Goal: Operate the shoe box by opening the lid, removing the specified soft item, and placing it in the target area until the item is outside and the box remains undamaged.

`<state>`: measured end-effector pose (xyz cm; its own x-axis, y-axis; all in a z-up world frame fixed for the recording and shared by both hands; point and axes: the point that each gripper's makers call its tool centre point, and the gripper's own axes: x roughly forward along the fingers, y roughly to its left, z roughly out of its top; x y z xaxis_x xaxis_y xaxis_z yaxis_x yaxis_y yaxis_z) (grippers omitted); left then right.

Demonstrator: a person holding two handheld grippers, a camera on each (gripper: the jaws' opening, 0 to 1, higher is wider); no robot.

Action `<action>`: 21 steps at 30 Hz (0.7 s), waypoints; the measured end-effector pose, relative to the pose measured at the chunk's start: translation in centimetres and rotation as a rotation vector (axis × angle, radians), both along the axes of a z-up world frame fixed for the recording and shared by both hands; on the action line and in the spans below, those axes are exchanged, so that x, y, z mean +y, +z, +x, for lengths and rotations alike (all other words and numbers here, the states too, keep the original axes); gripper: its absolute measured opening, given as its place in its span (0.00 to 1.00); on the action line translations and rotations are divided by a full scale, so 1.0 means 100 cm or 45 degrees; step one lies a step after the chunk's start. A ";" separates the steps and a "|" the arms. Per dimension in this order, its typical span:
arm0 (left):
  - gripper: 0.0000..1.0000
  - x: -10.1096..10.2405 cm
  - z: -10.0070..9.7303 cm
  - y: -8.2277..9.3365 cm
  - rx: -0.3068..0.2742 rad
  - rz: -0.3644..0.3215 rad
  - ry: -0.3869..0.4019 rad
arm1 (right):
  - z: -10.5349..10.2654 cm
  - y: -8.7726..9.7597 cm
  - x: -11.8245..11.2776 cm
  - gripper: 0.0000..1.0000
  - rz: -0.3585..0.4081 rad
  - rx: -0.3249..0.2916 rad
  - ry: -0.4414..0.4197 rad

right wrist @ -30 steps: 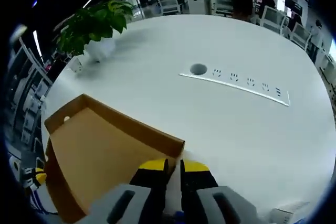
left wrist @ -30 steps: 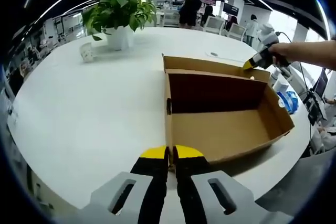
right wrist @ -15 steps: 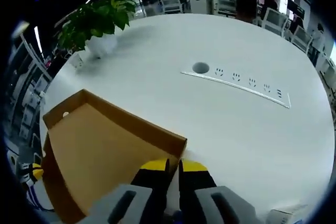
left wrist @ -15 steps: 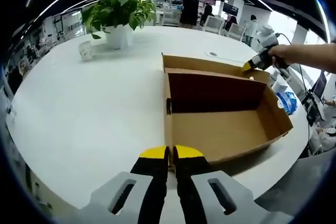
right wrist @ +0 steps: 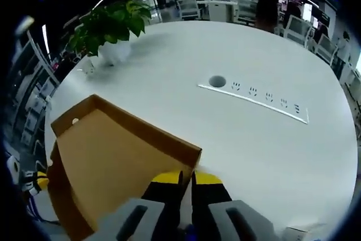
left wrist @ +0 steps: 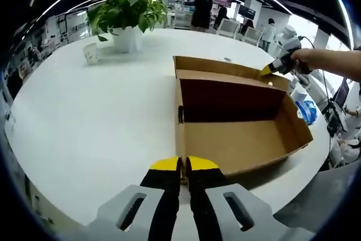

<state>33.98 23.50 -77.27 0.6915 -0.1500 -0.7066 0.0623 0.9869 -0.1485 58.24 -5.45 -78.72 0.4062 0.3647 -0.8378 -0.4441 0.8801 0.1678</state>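
Two grippers' fingers clamp the brown cardboard shoe box [left wrist: 237, 122], lid [right wrist: 113, 162] raised, interior bare.

Shoe box [left wrist: 237, 139] brown cardboard — table [left wrist: 96, 117] white; plant [left wrist: 127, 9] green, white pot; tool [left wrist: 184, 169] tips yellow-black.

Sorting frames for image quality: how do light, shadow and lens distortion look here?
Left gripper view: even overhead light, the shoe box interior's far wall in deep shadow, white table bowed by the fisheye. Right gripper view: the lid sharp, a soft shadow beside the potted plant, background desks small and hazy.
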 end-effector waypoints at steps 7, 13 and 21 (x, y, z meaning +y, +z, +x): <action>0.01 0.000 -0.001 0.001 -0.002 -0.012 0.005 | -0.004 0.015 0.000 0.00 0.029 -0.030 -0.006; 0.01 0.000 -0.002 0.001 -0.001 -0.014 -0.001 | -0.003 0.027 0.000 0.00 0.060 -0.061 -0.021; 0.01 0.000 -0.002 0.002 -0.001 -0.016 -0.001 | -0.001 0.039 -0.001 0.00 0.081 -0.102 -0.029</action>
